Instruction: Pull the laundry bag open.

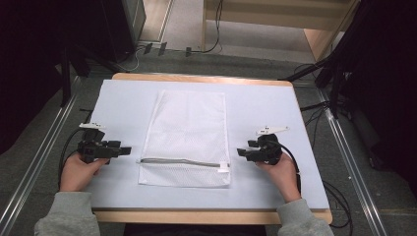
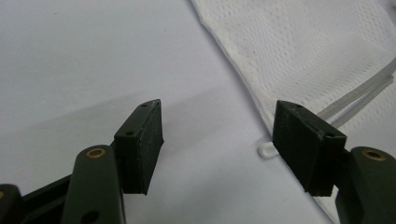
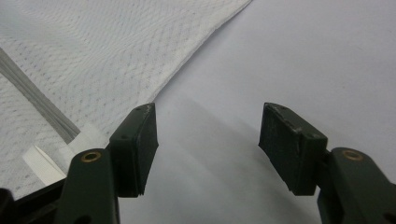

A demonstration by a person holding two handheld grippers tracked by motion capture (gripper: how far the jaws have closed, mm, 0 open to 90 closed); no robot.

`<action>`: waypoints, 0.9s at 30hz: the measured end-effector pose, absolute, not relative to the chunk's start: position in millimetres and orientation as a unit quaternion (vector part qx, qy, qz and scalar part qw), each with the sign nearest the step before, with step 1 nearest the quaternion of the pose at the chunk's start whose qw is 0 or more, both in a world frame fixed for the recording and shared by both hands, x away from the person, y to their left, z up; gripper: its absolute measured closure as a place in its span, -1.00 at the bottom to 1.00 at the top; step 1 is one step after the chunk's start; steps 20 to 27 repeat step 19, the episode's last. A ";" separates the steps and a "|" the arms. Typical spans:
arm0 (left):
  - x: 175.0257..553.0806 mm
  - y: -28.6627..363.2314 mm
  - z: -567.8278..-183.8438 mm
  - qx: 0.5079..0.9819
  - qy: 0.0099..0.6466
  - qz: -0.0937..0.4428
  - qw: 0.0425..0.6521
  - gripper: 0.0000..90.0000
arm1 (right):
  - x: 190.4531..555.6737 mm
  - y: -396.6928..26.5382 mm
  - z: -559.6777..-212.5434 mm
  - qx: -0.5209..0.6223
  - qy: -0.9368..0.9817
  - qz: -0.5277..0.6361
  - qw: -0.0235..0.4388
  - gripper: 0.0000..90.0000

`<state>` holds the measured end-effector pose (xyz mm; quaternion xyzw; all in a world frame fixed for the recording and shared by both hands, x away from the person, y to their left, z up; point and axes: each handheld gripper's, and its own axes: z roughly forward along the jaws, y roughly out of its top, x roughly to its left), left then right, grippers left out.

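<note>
Two grippers sit low over the table, one on each side of a flat mesh bag. The left gripper [image 2: 219,140] has its jaws spread wide with nothing between them; in its own view the right-hand jaw overlaps the bag's hemmed edge, and a small white loop [image 2: 266,150] shows on the cover just beside that jaw. The right gripper [image 3: 208,142] likewise has its jaws parted and empty, hovering over bare cover with the bag's edge running just past its left-hand jaw. From the high view, the left gripper [image 1: 120,150] points inward toward the bag from the left, held by the person's left hand [image 1: 76,172]; the right gripper [image 1: 243,153] points inward from the right, held by the right hand [image 1: 281,169]. Both are near the bag's lower corners, level with its zipper. The white mesh bag [image 1: 189,132] lies flat at the middle of the pale table cover [image 1: 123,98], long axis running away from the person. Its grey zipper [image 1: 182,162] crosses the bag near the end closest to the person, with a white pull tab [image 1: 223,168] at the right end. The bag appears flat; whether anything is inside cannot be told. The wooden table [image 1: 206,216] shows as a rim around the cover.
</note>
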<state>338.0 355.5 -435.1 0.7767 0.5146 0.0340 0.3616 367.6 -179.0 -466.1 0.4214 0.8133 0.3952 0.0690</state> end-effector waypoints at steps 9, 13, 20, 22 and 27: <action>338.5 355.2 -436.1 0.777 0.515 0.037 0.360 -0.25 | 368.6 -179.5 -467.1 0.423 0.813 0.394 0.070 -0.15; 338.8 355.2 -436.6 0.778 0.514 0.036 0.359 -0.27 | 368.7 -179.5 -467.4 0.423 0.813 0.393 0.070 -0.15; 339.5 355.6 -438.2 0.779 0.515 0.041 0.356 -0.33 | 369.4 -180.4 -468.0 0.423 0.814 0.391 0.074 -0.18; 339.5 355.6 -438.2 0.779 0.515 0.041 0.356 -0.33 | 369.4 -180.4 -468.0 0.423 0.814 0.391 0.074 -0.18; 339.5 355.6 -438.2 0.779 0.515 0.041 0.356 -0.33 | 369.4 -180.4 -468.0 0.423 0.814 0.391 0.074 -0.18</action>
